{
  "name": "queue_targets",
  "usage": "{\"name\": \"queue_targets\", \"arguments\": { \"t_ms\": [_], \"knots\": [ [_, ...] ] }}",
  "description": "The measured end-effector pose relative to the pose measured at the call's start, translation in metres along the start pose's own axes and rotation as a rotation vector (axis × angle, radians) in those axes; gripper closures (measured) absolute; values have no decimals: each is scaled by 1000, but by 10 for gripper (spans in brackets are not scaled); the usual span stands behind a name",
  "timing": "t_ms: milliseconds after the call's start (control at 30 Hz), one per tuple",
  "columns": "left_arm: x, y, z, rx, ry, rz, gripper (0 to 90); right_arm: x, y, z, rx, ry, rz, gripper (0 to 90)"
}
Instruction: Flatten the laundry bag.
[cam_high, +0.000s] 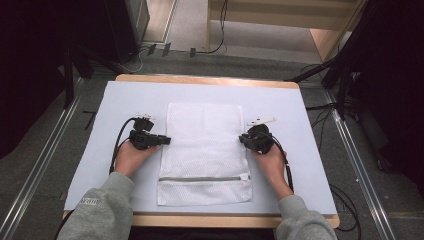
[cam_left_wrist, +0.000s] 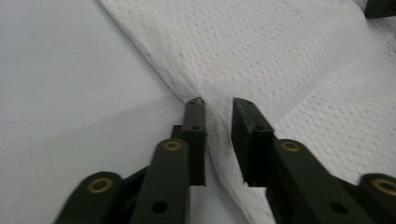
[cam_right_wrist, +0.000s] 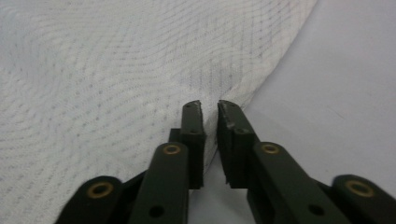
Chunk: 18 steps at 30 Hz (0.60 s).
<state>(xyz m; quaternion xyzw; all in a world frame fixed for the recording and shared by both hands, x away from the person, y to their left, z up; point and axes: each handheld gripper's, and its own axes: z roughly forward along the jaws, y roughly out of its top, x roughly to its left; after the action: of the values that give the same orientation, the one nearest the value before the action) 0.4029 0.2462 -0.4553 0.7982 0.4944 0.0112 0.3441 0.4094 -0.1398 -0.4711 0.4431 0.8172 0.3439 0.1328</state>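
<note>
A white mesh laundry bag (cam_high: 205, 150) lies flat on the white table cover (cam_high: 125, 100), its grey zip (cam_high: 200, 178) near the front end. My left gripper (cam_high: 165, 140) sits at the bag's left edge, about halfway along. In the left gripper view the jaws (cam_left_wrist: 218, 105) stand close together with a raised ridge of the mesh (cam_left_wrist: 280, 56) pinched between them. My right gripper (cam_high: 243, 139) is at the bag's right edge, level with the left one. Its jaws (cam_right_wrist: 209, 106) are nearly together on the bag's hem (cam_right_wrist: 93, 70).
The cover spans a wooden table whose front edge (cam_high: 200, 220) shows below the bag. White surface lies on both sides of the bag. Cables (cam_high: 117, 145) trail from each gripper. Beyond the table are grey floor, metal rails (cam_high: 50, 150) and dark stands.
</note>
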Motion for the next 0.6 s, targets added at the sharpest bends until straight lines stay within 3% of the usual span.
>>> {"name": "queue_targets", "arguments": {
  "t_ms": [67,133,433,600],
  "knots": [
    [0,4,2,14,4,5,900,-1,3,2,5,10,9,890],
    [2,8,3,21,-1,-2,900,-2,6,4,8,14,17,894],
    [21,24,5,-30,-9,-51,900,-17,25,16,-19,37,41,895],
    [30,25,8,-33,-16,-74,900,-23,30,22,-2,42,55,892]
  ]
}}
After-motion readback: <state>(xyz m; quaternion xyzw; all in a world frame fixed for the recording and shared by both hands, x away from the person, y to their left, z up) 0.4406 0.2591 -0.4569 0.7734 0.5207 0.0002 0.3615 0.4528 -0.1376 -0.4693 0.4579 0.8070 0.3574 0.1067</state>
